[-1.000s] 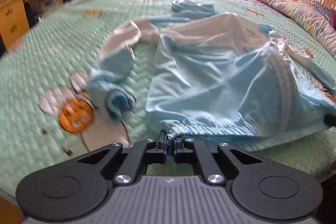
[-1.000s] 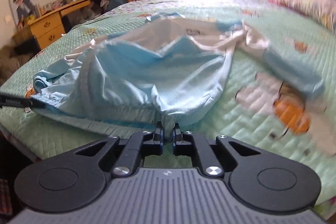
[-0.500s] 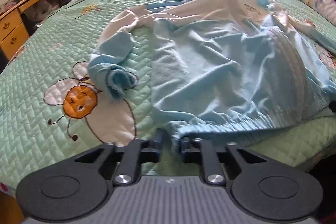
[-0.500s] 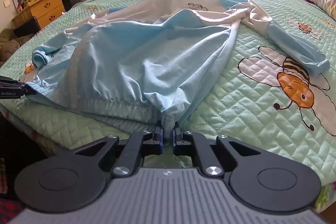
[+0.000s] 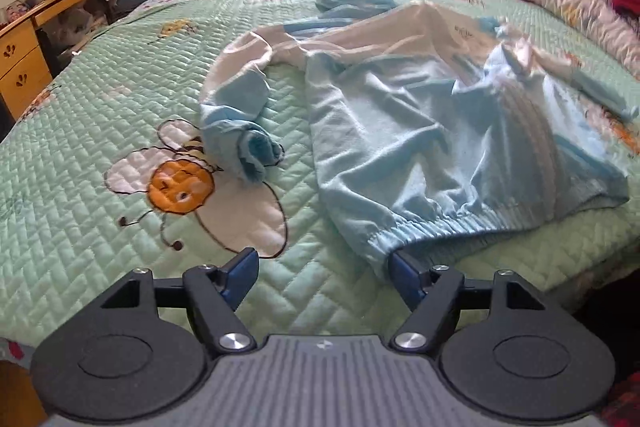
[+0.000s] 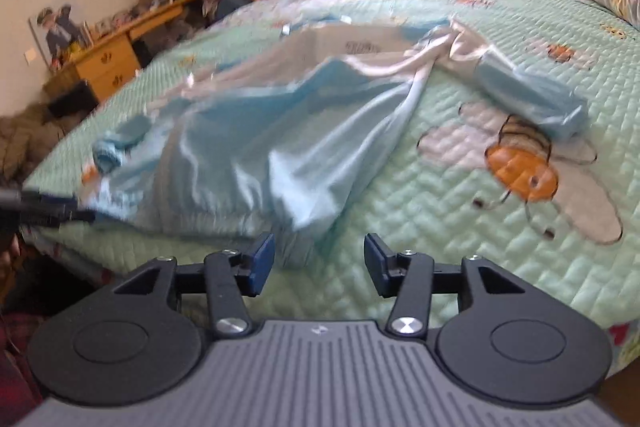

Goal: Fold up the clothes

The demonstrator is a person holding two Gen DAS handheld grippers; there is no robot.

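Sweatshirt [image 5: 420, 131] in light blue and white lies spread on the green quilted bedspread [image 5: 80, 99], its elastic hem at the near edge of the bed. The left gripper [image 5: 322, 273] has just been opening – its jaws stand wide, the right pad touching the hem corner (nothing pinched). The right gripper [image 6: 318, 259] has also just been opening, jaws apart, with the hem's other corner lying loose just beyond them

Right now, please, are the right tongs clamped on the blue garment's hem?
No; the right tongs stand open, the garment unpinched.
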